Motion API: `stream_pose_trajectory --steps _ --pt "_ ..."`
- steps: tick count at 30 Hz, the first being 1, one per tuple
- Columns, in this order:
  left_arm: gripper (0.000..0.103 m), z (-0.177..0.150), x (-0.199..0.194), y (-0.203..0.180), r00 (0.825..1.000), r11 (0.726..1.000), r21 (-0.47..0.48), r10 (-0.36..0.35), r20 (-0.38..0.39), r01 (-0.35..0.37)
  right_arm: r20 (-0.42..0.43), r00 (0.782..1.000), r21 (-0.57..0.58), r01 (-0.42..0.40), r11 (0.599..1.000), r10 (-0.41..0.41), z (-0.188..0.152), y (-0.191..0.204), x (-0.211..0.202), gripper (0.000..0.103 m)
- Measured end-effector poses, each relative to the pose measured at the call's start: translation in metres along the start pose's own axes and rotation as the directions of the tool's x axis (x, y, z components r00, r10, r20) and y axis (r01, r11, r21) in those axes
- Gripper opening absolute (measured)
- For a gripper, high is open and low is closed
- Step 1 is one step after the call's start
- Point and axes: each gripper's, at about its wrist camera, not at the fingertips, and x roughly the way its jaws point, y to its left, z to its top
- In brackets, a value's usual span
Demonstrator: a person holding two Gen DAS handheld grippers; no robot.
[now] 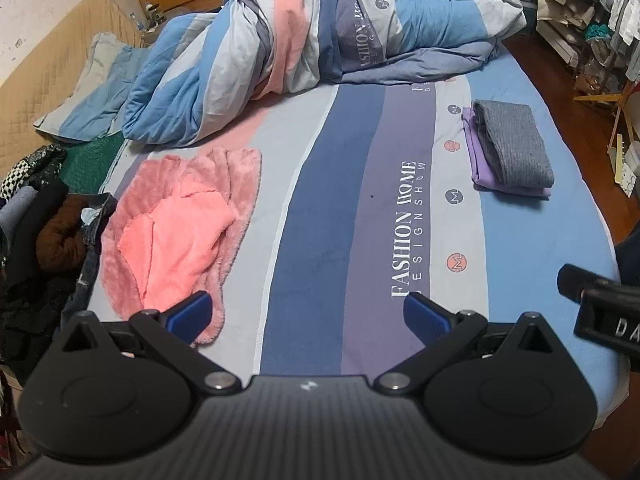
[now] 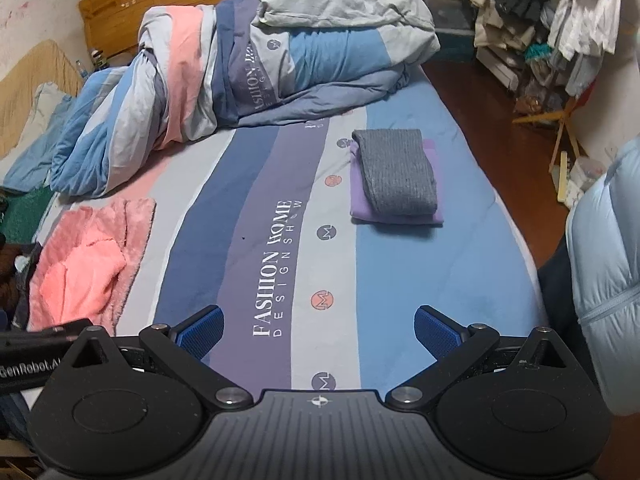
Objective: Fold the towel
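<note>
Wide bare stretch of striped bed sheet (image 1: 320, 208) mid-bed. Bed's right edge drops to wood floor (image 2: 500, 112). Pink towel (image 1: 180, 224) crumpled at bed's left edge, beside clothes pile (image 1: 36, 240). Left gripper (image 1: 308, 316) and right gripper (image 2: 318, 328): jaws wide apart, empty. Folded grey and purple stack (image 2: 396, 178) far right.

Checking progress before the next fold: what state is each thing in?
Fluffy pink towel: crumpled, unfolded, on bed.
Grey knitted cloth: folded, atop purple one.
Purple folded cloth: folded, flat.
Striped duvet: bunched up.
Left tool: open, empty.
Right tool: open, empty.
</note>
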Motion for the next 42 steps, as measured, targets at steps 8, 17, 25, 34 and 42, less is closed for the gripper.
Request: stream_pose_trajectory --steps 8,17,25,34,42 --pt "0.103 -0.005 -0.010 -0.005 0.999 1.000 0.026 0.015 0.043 -0.016 -0.015 1.000 0.020 -0.011 1.000 0.011 0.000 -0.005 -0.003 0.103" --pt "0.103 -0.004 -0.015 -0.010 1.000 0.999 0.040 0.015 0.027 -0.016 -0.026 0.999 0.040 -0.017 0.999 0.018 -0.001 -0.006 -0.007 0.103" --pt "0.103 -0.003 -0.017 -0.001 0.999 0.999 0.051 0.006 0.034 -0.008 -0.023 1.000 0.046 -0.008 0.999 0.009 -0.002 0.004 -0.009 0.103" --pt "0.103 0.000 -0.015 0.001 0.999 0.998 0.065 -0.015 0.029 0.013 -0.021 1.000 0.062 0.015 0.998 -0.014 -0.008 0.008 -0.015 0.103" --pt "0.103 0.001 -0.013 0.005 0.999 0.997 0.074 -0.023 0.024 0.021 -0.026 0.999 0.060 0.027 0.998 -0.025 -0.011 0.014 -0.016 0.103"
